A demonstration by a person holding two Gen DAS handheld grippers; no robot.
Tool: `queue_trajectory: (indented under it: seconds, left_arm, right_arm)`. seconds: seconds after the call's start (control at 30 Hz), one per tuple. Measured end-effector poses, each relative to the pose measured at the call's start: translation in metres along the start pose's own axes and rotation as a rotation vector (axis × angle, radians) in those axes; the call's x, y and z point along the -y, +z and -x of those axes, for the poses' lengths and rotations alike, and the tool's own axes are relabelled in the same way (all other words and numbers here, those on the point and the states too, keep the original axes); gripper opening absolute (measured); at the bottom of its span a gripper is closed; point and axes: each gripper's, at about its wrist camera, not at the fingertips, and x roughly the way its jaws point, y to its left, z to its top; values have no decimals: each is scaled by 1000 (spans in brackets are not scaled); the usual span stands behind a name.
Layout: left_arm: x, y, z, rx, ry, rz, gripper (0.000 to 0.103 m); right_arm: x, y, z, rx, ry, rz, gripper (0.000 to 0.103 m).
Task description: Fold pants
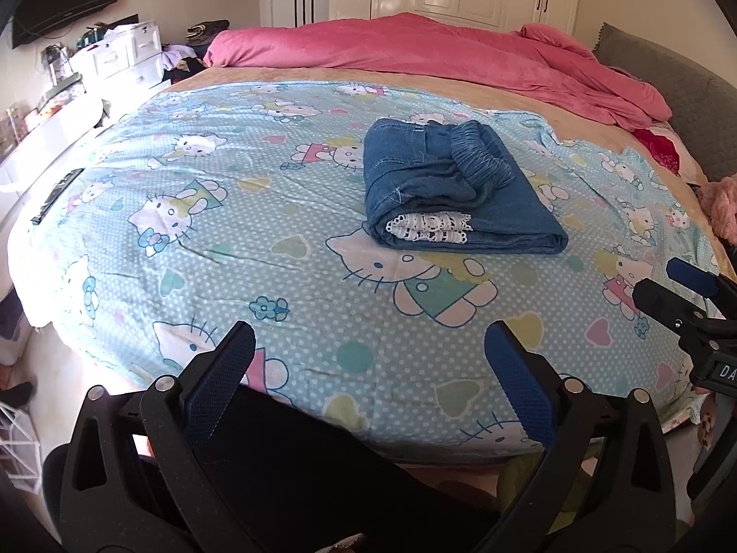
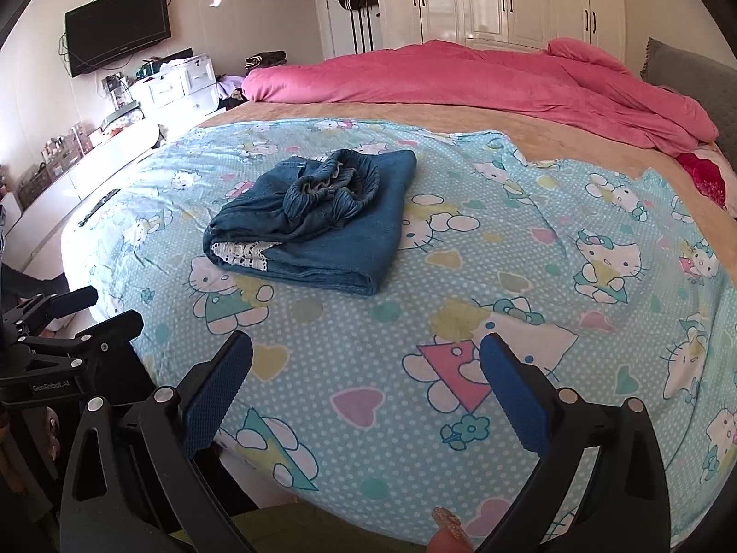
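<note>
The blue denim pants [image 1: 453, 184] lie folded in a compact bundle on the light blue cartoon-cat sheet [image 1: 230, 230], with the elastic waistband on top and white lace trim showing at the near edge. They also show in the right wrist view [image 2: 322, 226]. My left gripper [image 1: 368, 368] is open and empty, held back over the bed's near edge, well short of the pants. My right gripper [image 2: 366, 368] is open and empty, also near the front edge. Each gripper shows at the side of the other's view: the right one [image 1: 681, 285], the left one [image 2: 73, 318].
A pink duvet [image 1: 437, 50] is bunched along the far side of the bed. A grey headboard [image 1: 681, 87] is at the right. White drawers [image 2: 179, 87], a low shelf, a wall TV [image 2: 117, 23] and wardrobes [image 2: 506, 0] stand beyond the bed.
</note>
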Motion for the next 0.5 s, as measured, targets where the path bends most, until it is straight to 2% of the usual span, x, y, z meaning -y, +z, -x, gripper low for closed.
queue_trajectory:
  seconds: [0.23, 0.5]
  left_arm:
    - [0, 0, 1, 0, -13, -1, 94]
    - [0, 0, -1, -11, 7, -2, 94]
  right_arm:
    - [-1, 1, 0, -5, 1, 8, 99]
    - [-1, 2, 2, 3, -4, 10, 99]
